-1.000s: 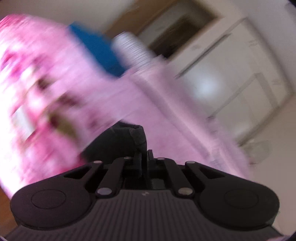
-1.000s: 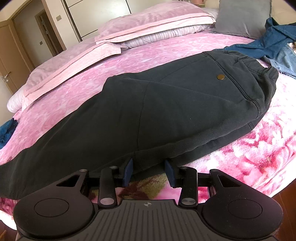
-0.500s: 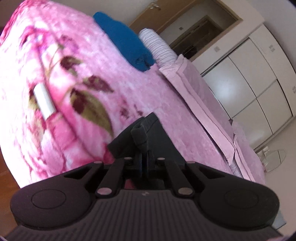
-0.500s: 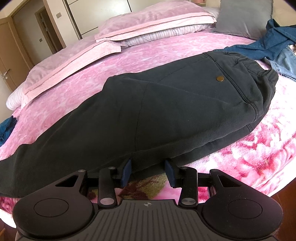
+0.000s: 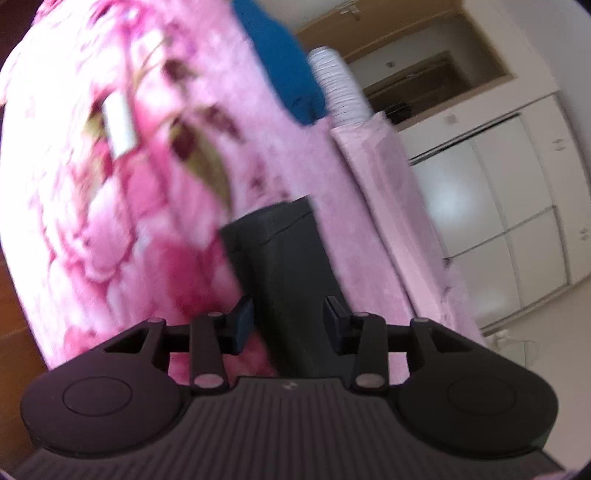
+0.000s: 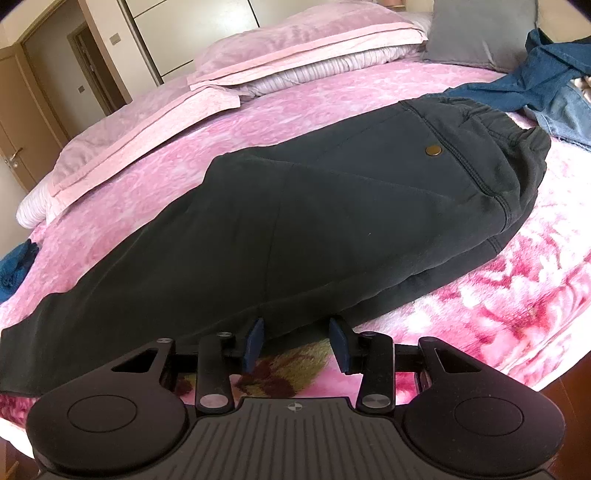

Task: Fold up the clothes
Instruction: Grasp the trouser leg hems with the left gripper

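Dark grey trousers (image 6: pixel 332 206) lie flat across the pink floral bed (image 6: pixel 517 306), waistband at the right, legs running left. My right gripper (image 6: pixel 295 341) is open and empty at the near edge of the trousers, about mid-length. In the left wrist view the leg cuff end (image 5: pixel 280 251) lies flat on the bed. My left gripper (image 5: pixel 290 323) is open over the leg, holding nothing.
Pink pillows (image 6: pixel 295 40) and a grey cushion (image 6: pixel 480 33) lie at the head of the bed. Blue denim clothes (image 6: pixel 546 85) lie beyond the waistband. A blue garment (image 5: pixel 280 62) lies past the cuff. White wardrobes (image 5: pixel 517 221) and a doorway stand behind.
My left gripper has opened and let go of the trouser cuff, which now lies flat on the bed. The right gripper has stayed open and nearly still.
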`<action>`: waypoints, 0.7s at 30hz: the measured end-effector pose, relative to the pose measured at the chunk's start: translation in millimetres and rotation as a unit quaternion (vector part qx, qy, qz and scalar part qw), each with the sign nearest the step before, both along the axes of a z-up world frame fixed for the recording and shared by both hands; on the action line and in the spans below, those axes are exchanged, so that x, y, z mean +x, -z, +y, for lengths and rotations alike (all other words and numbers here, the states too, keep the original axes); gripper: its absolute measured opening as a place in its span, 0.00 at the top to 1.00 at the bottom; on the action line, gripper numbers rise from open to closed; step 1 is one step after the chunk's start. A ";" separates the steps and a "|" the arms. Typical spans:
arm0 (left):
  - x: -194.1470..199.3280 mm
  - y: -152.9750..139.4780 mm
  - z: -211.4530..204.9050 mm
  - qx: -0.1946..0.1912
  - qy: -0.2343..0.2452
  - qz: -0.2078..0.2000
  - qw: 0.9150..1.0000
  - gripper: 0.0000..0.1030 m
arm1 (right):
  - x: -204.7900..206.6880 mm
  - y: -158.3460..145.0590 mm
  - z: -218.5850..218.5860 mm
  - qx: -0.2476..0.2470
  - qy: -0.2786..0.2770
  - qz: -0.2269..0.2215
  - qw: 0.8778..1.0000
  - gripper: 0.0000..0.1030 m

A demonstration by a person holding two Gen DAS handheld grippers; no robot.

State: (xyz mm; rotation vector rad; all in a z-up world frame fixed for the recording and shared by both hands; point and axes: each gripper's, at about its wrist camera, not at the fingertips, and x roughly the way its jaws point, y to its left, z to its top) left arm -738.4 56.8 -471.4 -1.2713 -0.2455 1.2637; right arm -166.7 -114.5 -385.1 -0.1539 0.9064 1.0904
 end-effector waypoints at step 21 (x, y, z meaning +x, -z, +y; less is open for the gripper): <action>173.7 -116.9 -11.5 0.224 0.218 0.398 0.862 0.92 | 45.3 -3.9 -29.6 0.049 0.056 0.022 0.997 0.60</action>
